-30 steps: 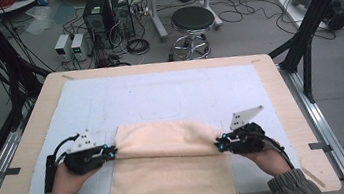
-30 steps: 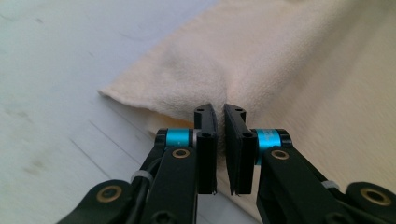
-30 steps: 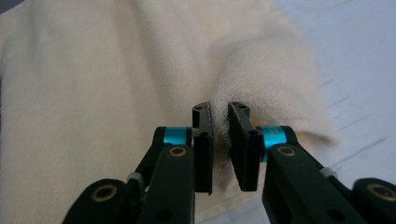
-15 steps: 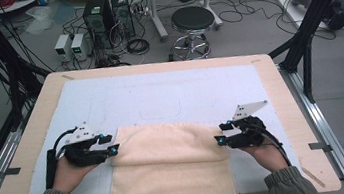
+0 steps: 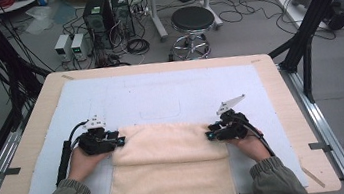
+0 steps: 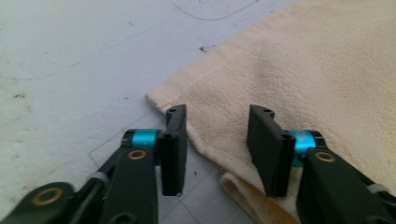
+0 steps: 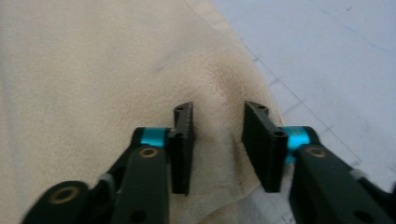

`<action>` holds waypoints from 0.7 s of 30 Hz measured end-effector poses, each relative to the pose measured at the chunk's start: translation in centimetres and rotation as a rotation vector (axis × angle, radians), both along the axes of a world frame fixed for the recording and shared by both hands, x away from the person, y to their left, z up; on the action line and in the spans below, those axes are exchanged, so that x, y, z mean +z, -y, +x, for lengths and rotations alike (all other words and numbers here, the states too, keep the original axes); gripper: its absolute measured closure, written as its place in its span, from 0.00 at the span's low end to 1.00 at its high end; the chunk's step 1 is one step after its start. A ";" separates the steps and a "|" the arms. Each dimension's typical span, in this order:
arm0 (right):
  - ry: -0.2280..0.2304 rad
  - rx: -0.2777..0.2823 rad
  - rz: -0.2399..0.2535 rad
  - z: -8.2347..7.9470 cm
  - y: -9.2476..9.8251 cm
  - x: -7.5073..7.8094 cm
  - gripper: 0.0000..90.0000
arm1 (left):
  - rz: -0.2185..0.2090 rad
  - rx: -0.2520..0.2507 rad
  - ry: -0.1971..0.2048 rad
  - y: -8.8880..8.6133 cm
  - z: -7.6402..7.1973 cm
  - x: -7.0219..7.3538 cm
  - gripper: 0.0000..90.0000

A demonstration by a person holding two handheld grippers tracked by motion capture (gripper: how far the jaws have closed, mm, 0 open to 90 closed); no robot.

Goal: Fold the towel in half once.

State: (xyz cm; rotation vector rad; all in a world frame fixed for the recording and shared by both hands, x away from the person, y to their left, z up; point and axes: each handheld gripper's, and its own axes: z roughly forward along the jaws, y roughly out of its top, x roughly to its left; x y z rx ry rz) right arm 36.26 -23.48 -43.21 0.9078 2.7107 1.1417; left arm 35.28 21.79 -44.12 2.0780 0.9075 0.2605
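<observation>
Both tools gaping, jaws just closing: left tool (image 5: 121, 142) and right tool (image 5: 209, 136) straddle folded towel (image 5: 169, 168) edges on bench (image 5: 279, 83).

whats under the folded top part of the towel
A second layer of the same cream towel, visible below the fold and peeking out at its edge in the left gripper view. The white mat beneath is covered.

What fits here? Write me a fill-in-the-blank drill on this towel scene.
1. The cream towel lies folded on a pale ____ mat.
2. The left tongs stand ____ over the towel's edge.
3. The right tongs hover above the ____.
4. Beyond the table stands a round black ____.

Missing words: blue; open; towel; stool
</observation>
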 end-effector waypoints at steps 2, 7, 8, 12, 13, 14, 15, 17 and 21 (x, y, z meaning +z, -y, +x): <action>0.005 0.017 0.004 0.0 -0.1 0.1 0.84 | 0.014 -0.012 0.007 0.1 -0.1 0.1 0.81; 0.011 0.014 0.017 -0.1 -0.1 0.3 0.92 | 0.064 -0.015 0.035 0.6 -0.4 0.4 0.96; 0.015 0.012 0.019 -0.1 0.0 0.4 0.92 | 0.068 -0.015 0.035 0.5 -0.4 0.5 0.97; 0.041 0.006 0.044 -0.4 0.4 1.0 0.93 | 0.041 0.012 0.046 -0.1 -0.5 1.1 0.98; 0.045 0.002 0.051 -0.4 0.5 1.2 0.93 | 0.035 0.015 0.055 -0.3 -0.5 1.3 0.98; 0.047 -0.002 0.058 -0.6 0.6 1.5 0.93 | 0.021 0.021 0.062 -0.5 -0.6 1.6 0.98; 0.055 0.001 0.067 -0.6 0.7 1.8 0.93 | 0.015 0.018 0.069 -0.6 -0.7 1.9 0.98; 0.066 0.005 0.074 -1.0 0.8 2.4 0.94 | 0.002 0.019 0.082 -0.8 -1.0 2.5 0.98; 0.095 0.025 0.073 -1.7 0.5 3.5 0.94 | -0.012 0.006 0.109 -1.2 -1.9 3.6 0.98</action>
